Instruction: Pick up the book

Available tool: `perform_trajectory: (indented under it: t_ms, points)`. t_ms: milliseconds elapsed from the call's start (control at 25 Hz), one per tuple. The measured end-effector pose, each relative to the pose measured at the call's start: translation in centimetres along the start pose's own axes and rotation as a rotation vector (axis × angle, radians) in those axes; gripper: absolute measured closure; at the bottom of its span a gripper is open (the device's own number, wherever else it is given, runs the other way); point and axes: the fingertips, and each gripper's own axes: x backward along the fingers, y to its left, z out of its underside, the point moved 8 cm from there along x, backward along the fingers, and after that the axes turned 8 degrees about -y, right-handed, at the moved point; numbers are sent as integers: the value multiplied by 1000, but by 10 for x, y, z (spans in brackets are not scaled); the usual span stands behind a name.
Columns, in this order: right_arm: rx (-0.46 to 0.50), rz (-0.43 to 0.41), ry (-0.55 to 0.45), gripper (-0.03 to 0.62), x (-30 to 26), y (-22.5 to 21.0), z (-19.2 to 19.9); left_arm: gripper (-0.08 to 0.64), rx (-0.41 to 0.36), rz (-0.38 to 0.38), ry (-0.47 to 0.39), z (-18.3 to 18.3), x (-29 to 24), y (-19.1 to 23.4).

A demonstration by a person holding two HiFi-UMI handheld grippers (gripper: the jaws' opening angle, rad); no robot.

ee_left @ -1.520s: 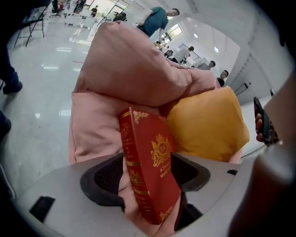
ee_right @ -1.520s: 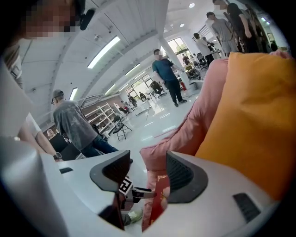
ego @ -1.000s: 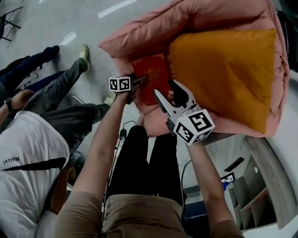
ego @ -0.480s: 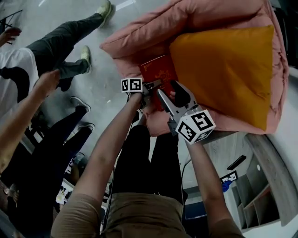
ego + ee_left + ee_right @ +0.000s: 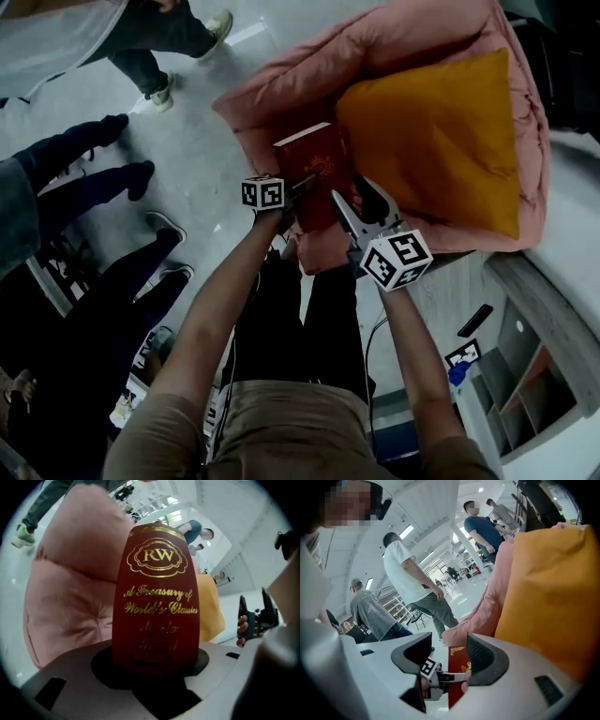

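Seen from above, a large pink padded seat (image 5: 281,84) fills the upper middle of the frame and cradles an orange cushion (image 5: 441,141), which lies tilted in its hollow toward the upper right. Nothing else shows inside the seat. At the centre of the frame a red book (image 5: 317,159) stands out in front of the seat's lower left edge, just left of the orange cushion; whether it touches the pink padding cannot be told. The left gripper (image 5: 302,183), reaching up from the lower middle of the frame, has the book's near edge between its jaws, which are closing to a narrow grip on it. In the left gripper view the book rises upright from the dark pads, its cover showing a gold "RW" emblem and the gold words "A Treasury of World's Classics". The right gripper (image 5: 354,195) sits just right of the book, at the centre of the frame, with its jaws spread wide and nothing between them; through the gap, the right gripper view shows the book and the left gripper farther off. Bystanders' legs and shoes (image 5: 141,66) occupy the floor at the upper left.
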Motion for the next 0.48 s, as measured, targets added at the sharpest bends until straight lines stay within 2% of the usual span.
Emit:
perform_trajectory:
  t_ms: [160,480]
  points:
    - [52,26,-47,360,23,20,-27,324,-154,86,-84,-37,55,-55]
    - [147,33,-141,360,66,86,-79,324,-353,184,-242,-85,159,-164]
